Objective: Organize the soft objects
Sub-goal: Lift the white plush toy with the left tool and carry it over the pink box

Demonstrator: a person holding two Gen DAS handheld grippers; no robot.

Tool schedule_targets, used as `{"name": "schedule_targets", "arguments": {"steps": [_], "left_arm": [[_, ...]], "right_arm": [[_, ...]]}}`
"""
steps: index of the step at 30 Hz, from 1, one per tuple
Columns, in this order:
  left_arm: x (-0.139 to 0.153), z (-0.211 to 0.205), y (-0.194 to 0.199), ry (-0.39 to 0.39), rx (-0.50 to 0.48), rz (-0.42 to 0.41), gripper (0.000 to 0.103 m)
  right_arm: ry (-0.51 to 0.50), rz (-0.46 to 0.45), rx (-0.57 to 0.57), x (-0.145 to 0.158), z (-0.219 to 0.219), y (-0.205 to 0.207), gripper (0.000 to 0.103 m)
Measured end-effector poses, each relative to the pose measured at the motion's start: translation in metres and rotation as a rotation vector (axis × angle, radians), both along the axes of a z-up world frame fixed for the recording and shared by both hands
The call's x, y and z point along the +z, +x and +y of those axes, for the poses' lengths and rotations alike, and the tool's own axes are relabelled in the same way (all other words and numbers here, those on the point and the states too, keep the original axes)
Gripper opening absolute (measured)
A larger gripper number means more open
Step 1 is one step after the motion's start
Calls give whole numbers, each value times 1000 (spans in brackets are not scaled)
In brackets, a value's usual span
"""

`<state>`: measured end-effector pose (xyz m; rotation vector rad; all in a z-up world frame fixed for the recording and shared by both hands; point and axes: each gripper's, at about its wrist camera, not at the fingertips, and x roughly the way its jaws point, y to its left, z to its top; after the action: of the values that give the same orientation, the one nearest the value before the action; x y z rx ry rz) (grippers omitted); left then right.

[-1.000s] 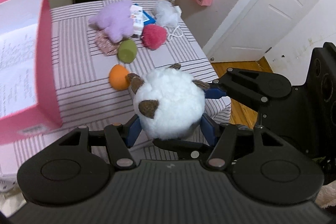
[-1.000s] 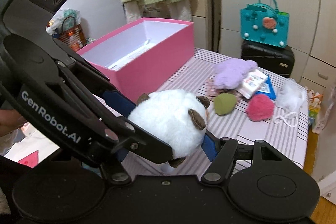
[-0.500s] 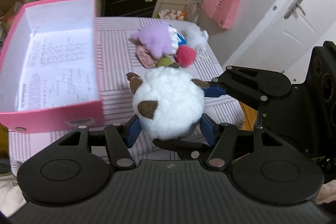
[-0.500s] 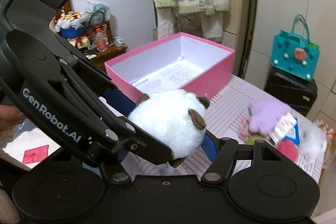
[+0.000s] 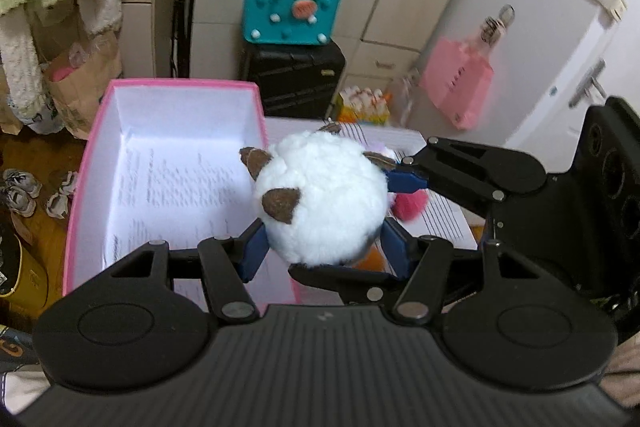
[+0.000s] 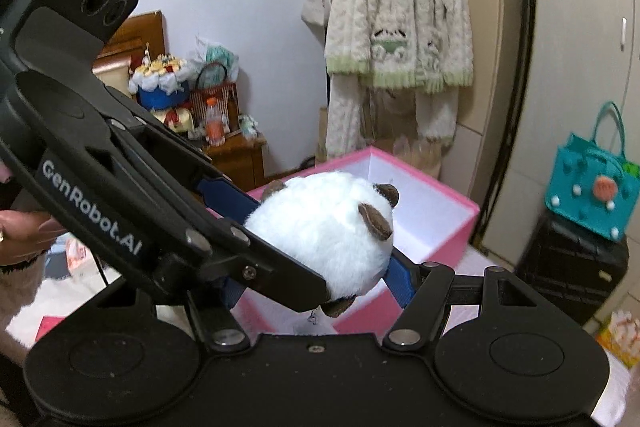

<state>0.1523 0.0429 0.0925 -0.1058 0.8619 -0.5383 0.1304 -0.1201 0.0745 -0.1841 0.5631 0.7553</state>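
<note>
A white fluffy plush ball [image 5: 320, 207] with brown ears hangs in the air, gripped from two sides. My left gripper [image 5: 322, 241] is shut on it, its blue fingers [image 5: 252, 253] pressing the lower flanks. My right gripper [image 6: 316, 267] is also shut on the plush ball [image 6: 320, 227], and one of its blue fingers [image 5: 404, 181] comes in from the right in the left wrist view. The plush sits over the right wall of the open pink box [image 5: 180, 83], which holds only a printed sheet. A pink pompom [image 5: 408, 207] and an orange ball [image 5: 374, 255] peek out behind it.
The pink box [image 6: 460, 205] stands on a striped table [image 5: 440, 227]. Behind are a teal bag [image 5: 294, 11] on a black suitcase [image 5: 294, 79], a pink bag [image 5: 458, 83] by the door and a hanging fluffy jacket [image 6: 400, 19]. A hand [image 6: 24, 235] holds the left gripper.
Both grippers have risen and swung left with the plush ball held between them. The view has shifted from the toys on the table to the pink box's inside.
</note>
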Motion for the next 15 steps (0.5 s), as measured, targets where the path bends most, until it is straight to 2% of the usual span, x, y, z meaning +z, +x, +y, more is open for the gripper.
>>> {"name": "schedule_targets", "arguments": {"steps": [9, 11, 15], "left_arm": [[-10, 19, 63, -20, 103, -26, 59], [-19, 22, 80, -22, 125, -7, 59], [-41, 29, 112, -32, 155, 48, 59]], "right_arm": [[69, -14, 26, -7, 16, 70, 73], [89, -13, 33, -14, 19, 87, 73], [105, 57, 32, -31, 25, 120, 73]]}}
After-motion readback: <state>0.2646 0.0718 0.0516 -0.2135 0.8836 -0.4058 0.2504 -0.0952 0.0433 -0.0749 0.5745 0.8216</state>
